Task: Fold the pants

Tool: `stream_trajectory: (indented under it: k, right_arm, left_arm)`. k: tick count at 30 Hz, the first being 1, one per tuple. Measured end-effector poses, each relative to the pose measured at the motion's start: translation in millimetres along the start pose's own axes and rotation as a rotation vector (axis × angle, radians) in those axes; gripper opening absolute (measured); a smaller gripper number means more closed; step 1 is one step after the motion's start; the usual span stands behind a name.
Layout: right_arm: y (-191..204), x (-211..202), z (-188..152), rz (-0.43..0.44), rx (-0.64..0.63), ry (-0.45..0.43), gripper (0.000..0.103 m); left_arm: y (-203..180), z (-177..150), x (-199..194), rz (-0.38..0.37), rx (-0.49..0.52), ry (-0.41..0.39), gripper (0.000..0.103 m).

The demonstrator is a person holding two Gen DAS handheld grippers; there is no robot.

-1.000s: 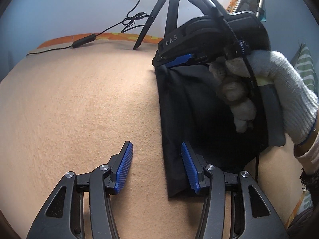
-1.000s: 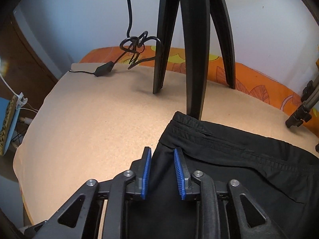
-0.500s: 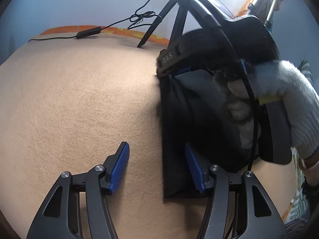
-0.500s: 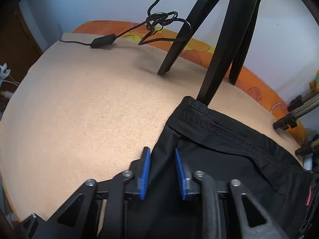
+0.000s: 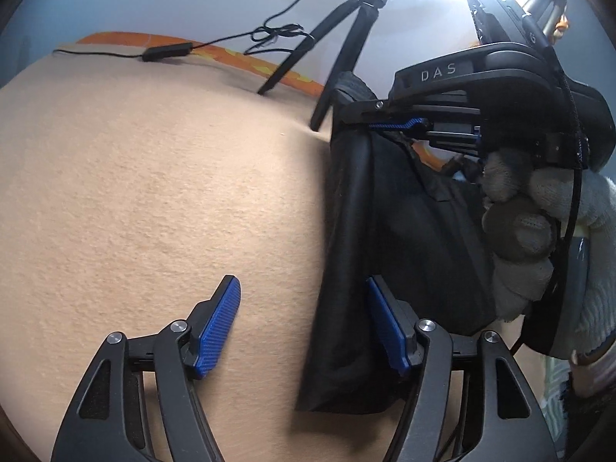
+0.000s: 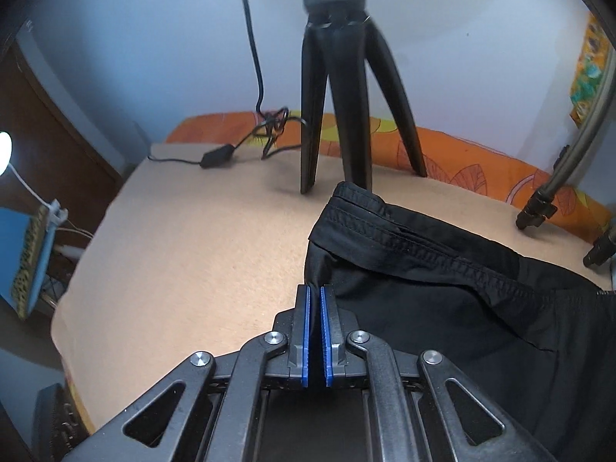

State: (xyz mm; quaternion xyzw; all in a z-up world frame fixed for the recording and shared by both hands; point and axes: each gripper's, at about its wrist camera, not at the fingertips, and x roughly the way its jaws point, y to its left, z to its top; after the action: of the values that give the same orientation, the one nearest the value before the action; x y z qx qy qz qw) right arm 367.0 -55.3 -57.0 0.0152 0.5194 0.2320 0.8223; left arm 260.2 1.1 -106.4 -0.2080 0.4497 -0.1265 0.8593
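On the tan felt counter (image 6: 184, 254), our right gripper (image 6: 315, 331) pinches the black fabric pants (image 6: 442, 288); our left gripper (image 5: 304, 323) gapes wide astride their edge.

1. My left wrist view has blown-out white glare at 1 o'clock, above the tripod (image 5: 346, 38).
2. Both views are evenly lit and slightly soft, with dark vignetted corners and fisheye bending at the edges.
3. The tripod legs cast faint shadows on the tan blanket (image 6: 192, 254).
4. The black pants (image 6: 442, 288) lose detail.
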Motion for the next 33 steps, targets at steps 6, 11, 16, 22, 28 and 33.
stream_trajectory:
  k: [6, 11, 16, 22, 28, 33]
  right_arm:
    - [-2, -9, -1, 0.010, 0.009, -0.009, 0.003]
    - [4, -6, 2, -0.016, -0.030, 0.019, 0.017]
    - [16, 8, 4, -0.076, -0.080, 0.070, 0.041]
    - [26, 35, -1, -0.175, -0.123, 0.145, 0.021]
    - [21, 30, -9, -0.138, -0.083, 0.088, 0.004]
    - [24, 8, -7, -0.050, -0.027, 0.030, 0.003]
  left_arm:
    - [-21, 1, 3, -0.027, 0.060, -0.021, 0.018]
    - [-38, -4, -10, -0.021, 0.142, -0.087, 0.010]
    - [-39, -3, -8, -0.017, 0.154, -0.092, 0.010]
    - [-41, -6, -16, -0.018, 0.174, -0.101, 0.008]
    - [-37, -7, -29, -0.045, 0.173, -0.116, 0.006]
    - [-41, -5, -55, -0.058, 0.194, -0.158, 0.005]
